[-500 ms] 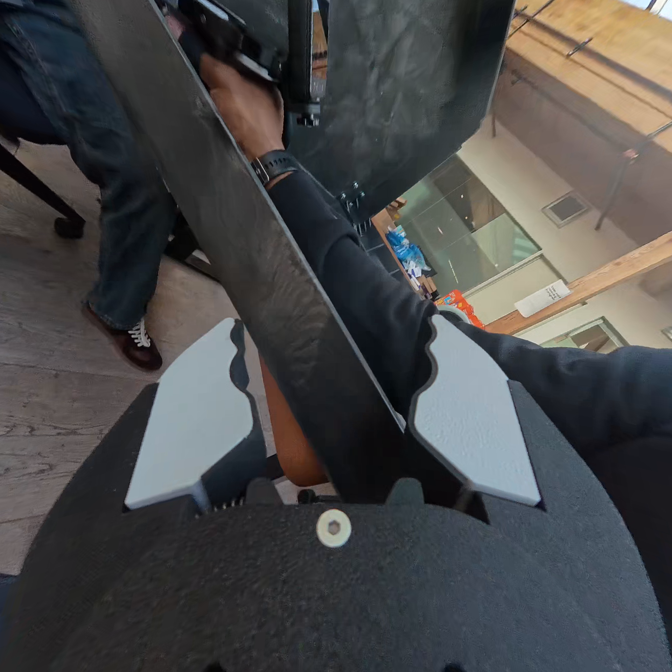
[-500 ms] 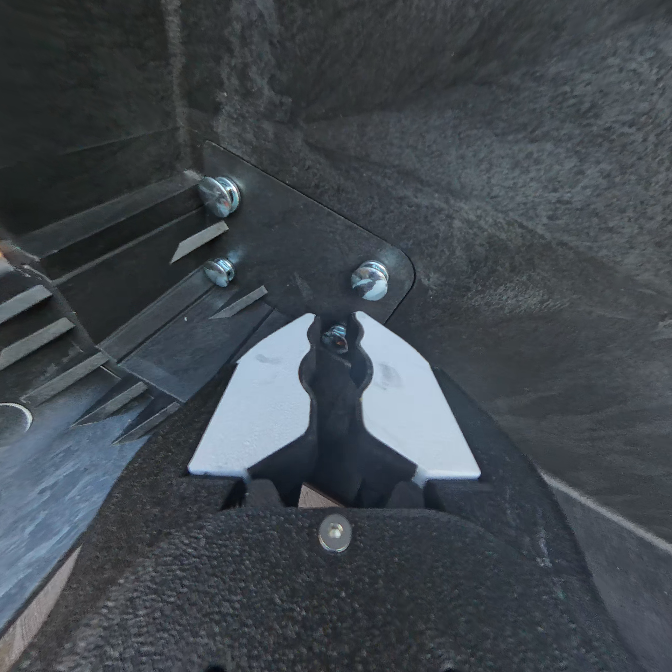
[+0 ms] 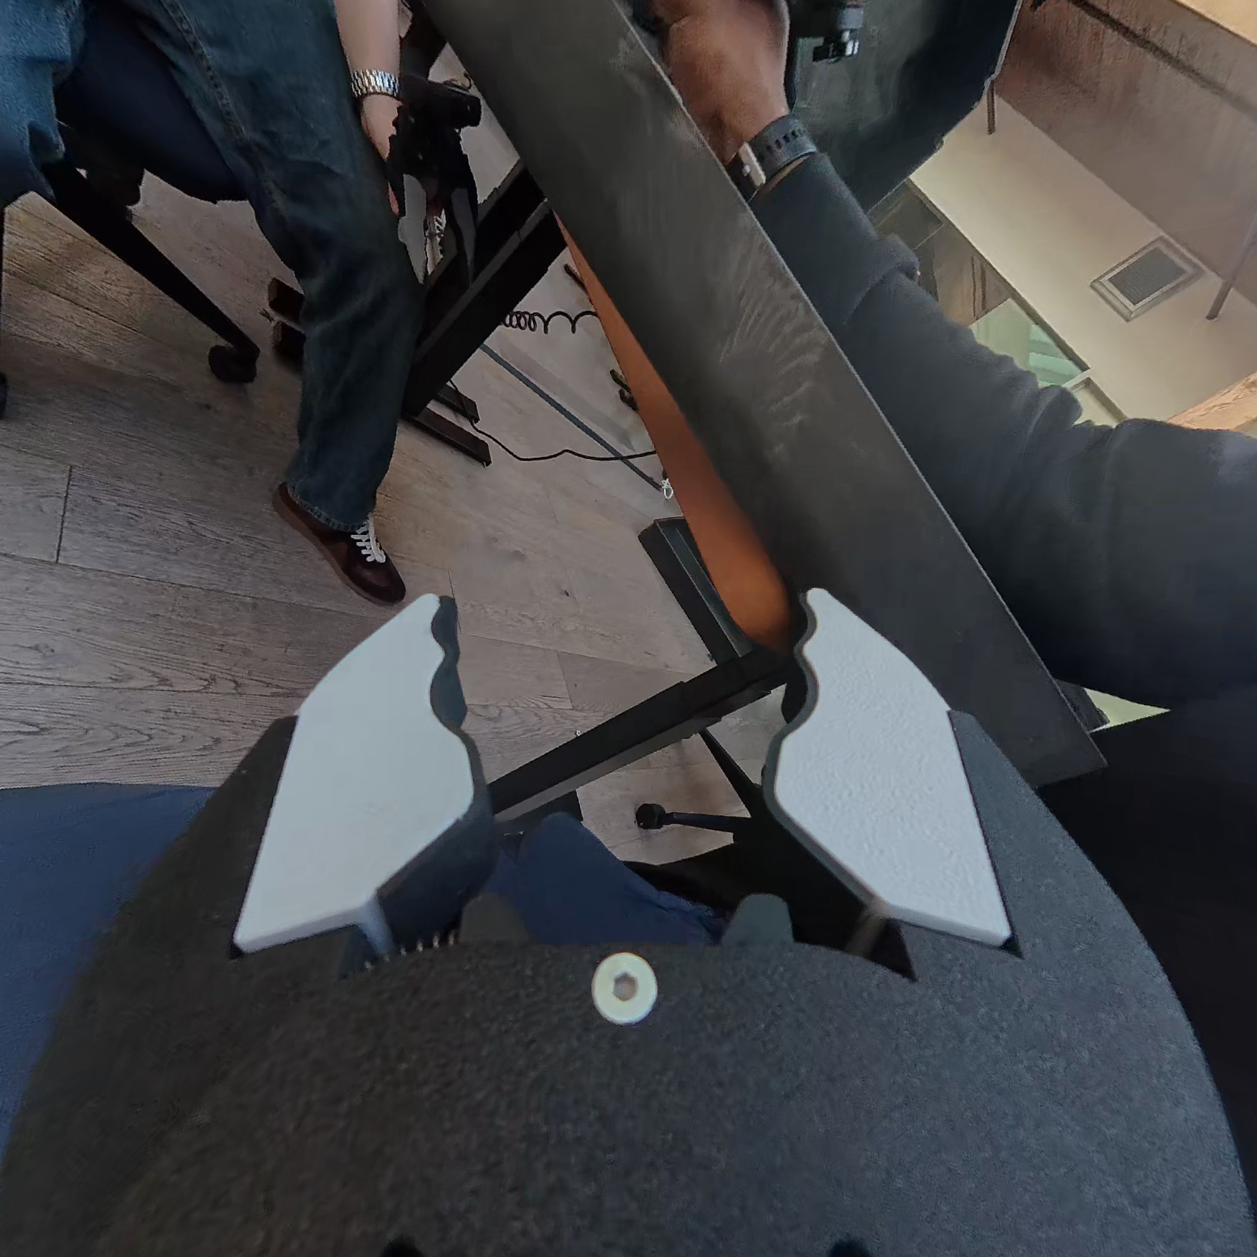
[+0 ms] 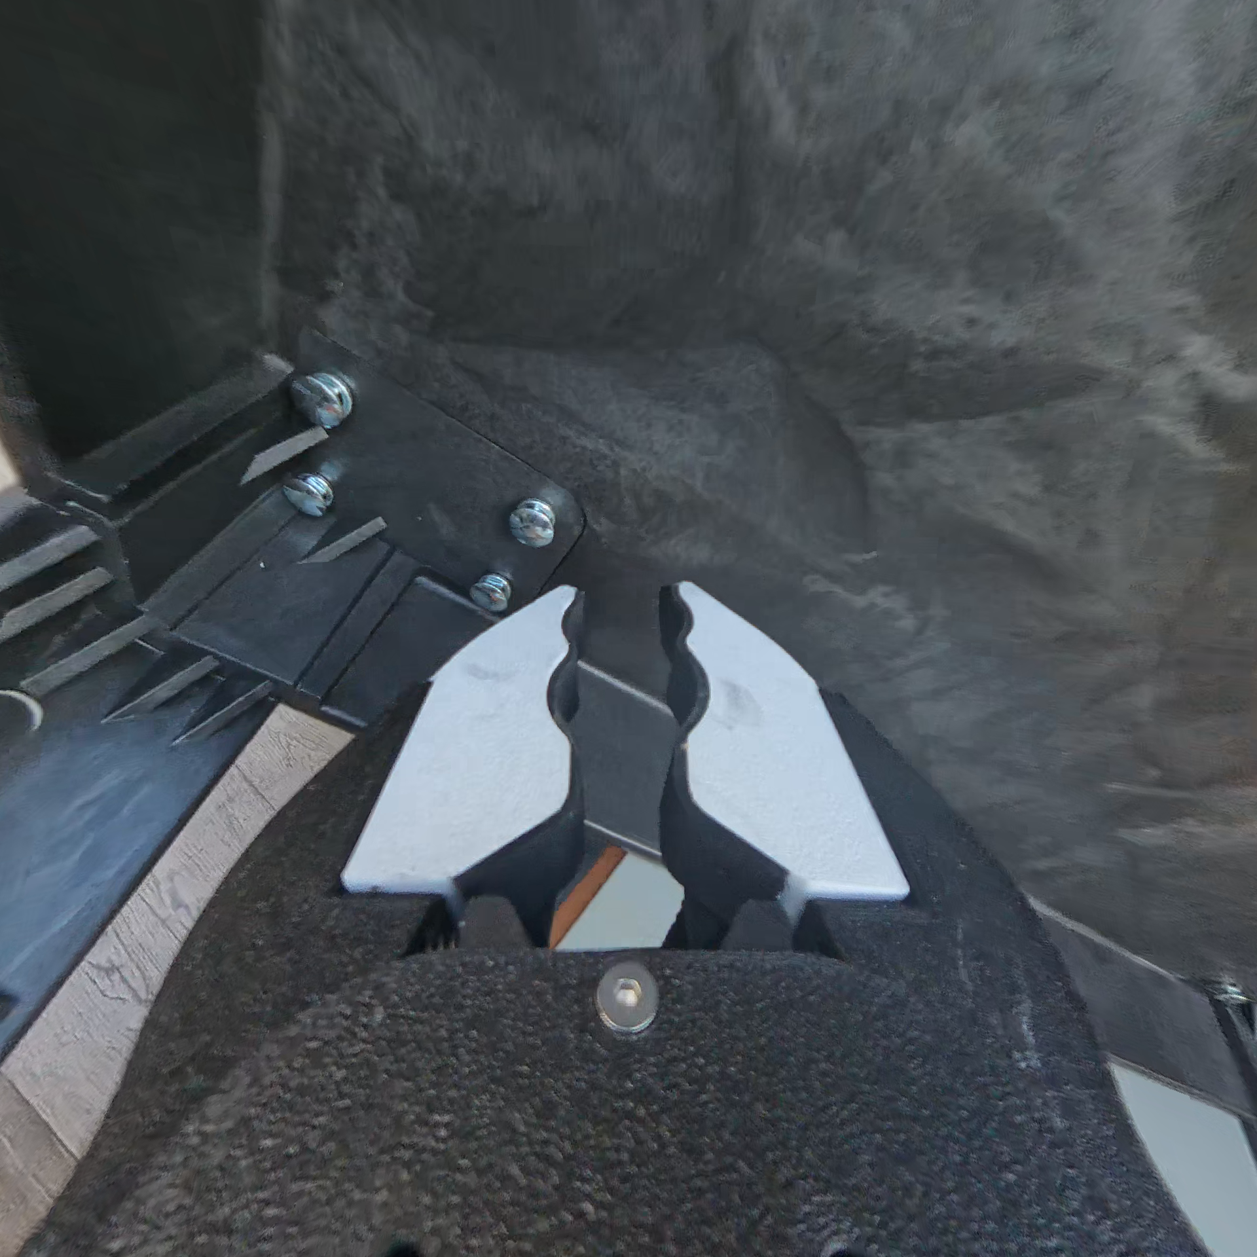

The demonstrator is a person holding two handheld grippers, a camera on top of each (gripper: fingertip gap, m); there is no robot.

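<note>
Black panel (image 3: 782, 326) runs diagonally just past left gripper (image 3: 626, 673), touching nothing; jaws spread wide, empty, over floor (image 3: 170, 612). Right gripper (image 4: 622, 653) jaws slightly parted, straddling dark panel edge, pads apparently not pressing. Screwed bracket (image 4: 435, 476) just left; fuzzy black lining (image 4: 816, 272) beyond.

Dark fuzzy surface (image 4: 884, 272) motion-blurred, perhaps felt; seated person (image 3: 272, 170) cut off by top edge.
</note>
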